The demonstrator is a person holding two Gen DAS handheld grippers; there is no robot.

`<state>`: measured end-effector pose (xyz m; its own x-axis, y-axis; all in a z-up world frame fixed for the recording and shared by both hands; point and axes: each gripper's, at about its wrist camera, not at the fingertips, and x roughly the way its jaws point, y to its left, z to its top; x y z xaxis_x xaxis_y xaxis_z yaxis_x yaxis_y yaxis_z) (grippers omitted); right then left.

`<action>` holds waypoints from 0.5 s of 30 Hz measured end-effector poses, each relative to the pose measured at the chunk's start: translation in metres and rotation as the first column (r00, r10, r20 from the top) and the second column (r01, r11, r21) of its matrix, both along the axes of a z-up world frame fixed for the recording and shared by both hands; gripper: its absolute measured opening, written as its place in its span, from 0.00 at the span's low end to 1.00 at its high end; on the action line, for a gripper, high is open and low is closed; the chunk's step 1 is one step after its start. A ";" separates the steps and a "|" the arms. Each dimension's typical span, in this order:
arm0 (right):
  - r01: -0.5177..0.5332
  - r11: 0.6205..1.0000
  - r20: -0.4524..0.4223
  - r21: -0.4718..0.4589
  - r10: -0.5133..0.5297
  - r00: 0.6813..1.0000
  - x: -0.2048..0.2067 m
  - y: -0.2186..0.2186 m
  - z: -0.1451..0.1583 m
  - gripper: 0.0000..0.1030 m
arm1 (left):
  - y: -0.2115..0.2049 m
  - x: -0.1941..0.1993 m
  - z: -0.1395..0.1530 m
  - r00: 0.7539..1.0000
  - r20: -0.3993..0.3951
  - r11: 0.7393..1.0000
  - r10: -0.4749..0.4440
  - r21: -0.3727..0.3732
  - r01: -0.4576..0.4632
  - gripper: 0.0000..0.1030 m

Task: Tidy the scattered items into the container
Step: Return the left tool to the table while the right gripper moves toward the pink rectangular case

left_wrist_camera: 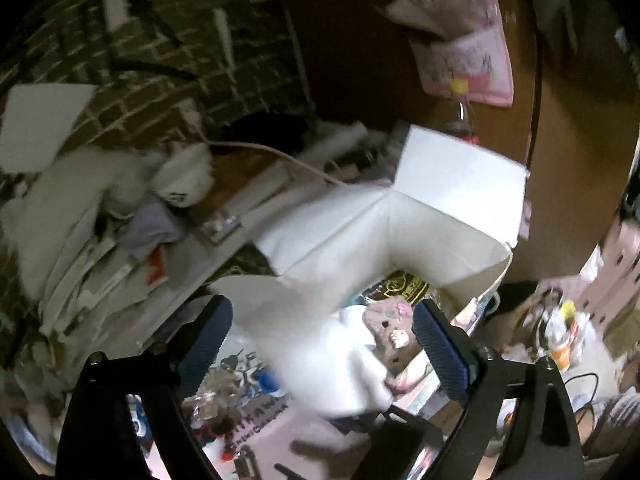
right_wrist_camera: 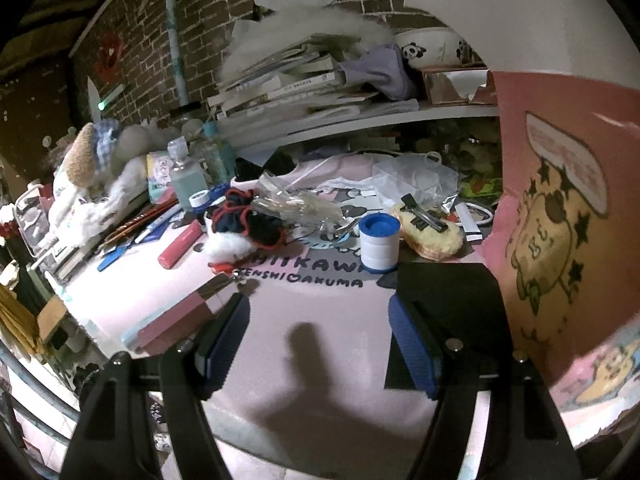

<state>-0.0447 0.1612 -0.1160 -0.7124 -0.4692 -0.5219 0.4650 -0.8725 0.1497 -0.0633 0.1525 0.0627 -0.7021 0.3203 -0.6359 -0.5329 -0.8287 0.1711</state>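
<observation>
My left tool hangs above the open white container, its blue pads spread wide apart with nothing pressed between them. The container is a white paper bag or box with its flaps folded outward. Down inside it I can see a dark packet with gold print and a pinkish flat item with small stickers or faces; a blurred white thing lies below the pads at the container's near edge, and I cannot tell what it is.

My right tool is held over the pink bench mat, pads apart and gripping nothing. To its right stands the pink outer wall of the container, printed with a cartoon figure and stars.

Still scattered on the bench ahead of it: a blue-and-white roll, a yellowish fluffy item with a black clip on top, a navy and red cloth bundle with white fluff, a red tube, crumpled clear plastic, a clear bottle and pens at the left. A panda-print bowl sits on the shelf behind, beside stacked books.
</observation>
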 end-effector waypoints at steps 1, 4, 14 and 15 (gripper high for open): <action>-0.007 1.000 -0.002 -0.011 0.007 1.000 0.003 0.001 0.000 0.67 | -0.011 0.003 0.002 1.000 -0.013 1.000 0.022 0.018 -0.022 0.94; -0.024 0.998 -0.011 -0.049 0.024 1.000 0.010 0.007 -0.001 0.68 | -0.048 0.013 0.004 0.992 -0.059 0.992 0.114 0.061 -0.111 0.97; -0.096 0.994 -0.032 -0.058 0.095 0.995 0.023 -0.012 0.003 0.77 | -0.141 0.028 -0.038 0.923 -0.022 0.918 0.383 0.125 -0.378 1.00; -0.101 0.993 -0.029 -0.055 0.099 0.995 0.023 -0.016 0.003 0.77 | -0.148 0.030 -0.043 0.915 -0.016 0.908 0.404 0.131 -0.399 1.00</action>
